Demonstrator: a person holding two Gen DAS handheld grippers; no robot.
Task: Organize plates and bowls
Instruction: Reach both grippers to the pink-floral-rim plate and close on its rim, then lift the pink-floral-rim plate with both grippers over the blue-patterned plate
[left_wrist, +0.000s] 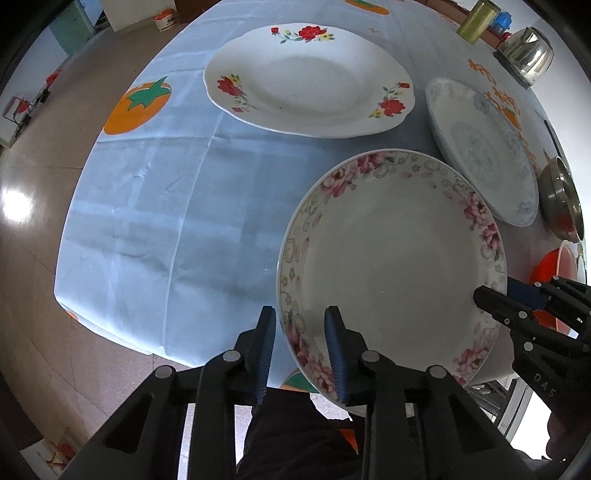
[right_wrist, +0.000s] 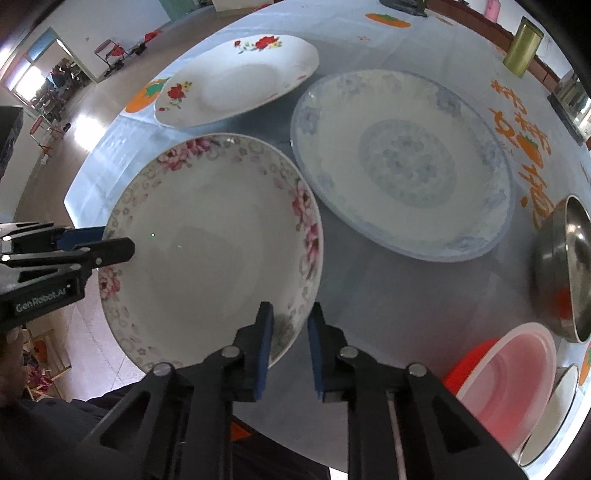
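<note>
I hold the pink plate (left_wrist: 391, 266) between both grippers; it sits at the near table (left_wrist: 147, 206) edge, partly overhanging it, and appears lifted, though I cannot confirm clearance. The left gripper (left_wrist: 301, 350) straddles the plate's near-left rim, one finger above and one below; a gap shows at the pads, so I cannot tell whether it clamps. The right gripper (right_wrist: 290, 347) straddles the near-right rim likewise; its grip is equally uncertain. The governing relation: the blue plate (right_wrist: 402, 162) lies just beyond and to the right of the pink plate, rims nearly touching, nearer my right gripper; the red-flower plate (left_wrist: 306, 77) lies farther ahead, apart from both. I judge stacking onto the blue plate requires a short forward-right carry, kept level. A steel bowl (right_wrist: 561, 269) and a red bowl (right_wrist: 506, 384) stand at the right.
</note>
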